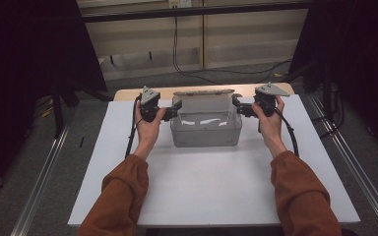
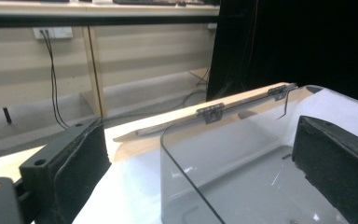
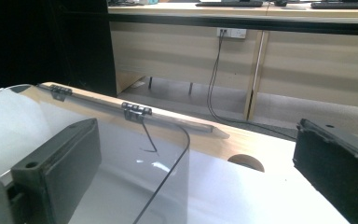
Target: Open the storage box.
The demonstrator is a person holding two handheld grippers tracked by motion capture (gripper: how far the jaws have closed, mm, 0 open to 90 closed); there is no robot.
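I see a clear plastic box standing toward the far middle of the white desk, its lid swung back on two dark hinges so it lies flat behind the box. Beyond the desk's far edge there is floor, a pale wall panel and black cables hanging from a socket. My left gripper sits at the box's left end and my right gripper at its right end, each with its jaws spread wide and straddling the box's side wall, one jaw inside and one outside, gripping nothing. Both of my hands come in level from the near side, forearms in rust-coloured sleeves angled slightly inward.
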